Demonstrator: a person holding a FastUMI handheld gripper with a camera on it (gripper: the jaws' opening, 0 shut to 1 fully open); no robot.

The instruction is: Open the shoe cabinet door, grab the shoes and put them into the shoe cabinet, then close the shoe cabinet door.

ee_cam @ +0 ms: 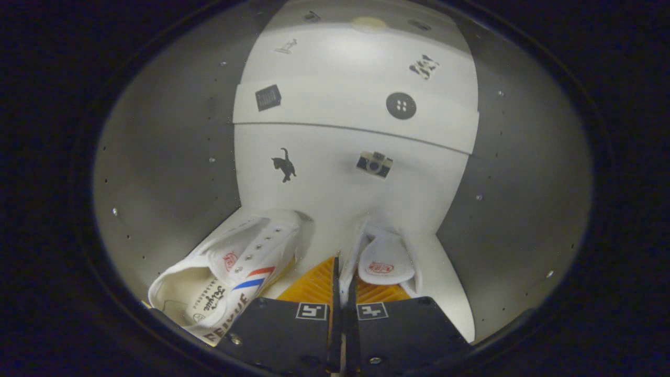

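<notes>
I am looking into the shoe cabinet (172,157), with its grey side walls and white back panel. One white sneaker (230,272) with a red and blue stripe lies on the cabinet floor, left of my fingers, toe pointing inward. A second white sneaker (387,259) is just right of the fingers, its tongue and inner lining showing. My gripper (344,277) is shut on the thin side wall of this second sneaker, which is pinched between both fingers. The rest of that shoe is hidden behind the right finger (403,324).
A white shelf edge (356,112) crosses the back panel above the shoes. Small stickers dot the panel, among them a cat (284,164), a camera (375,164) and a button (401,106). The grey side wall (523,173) stands close on the right.
</notes>
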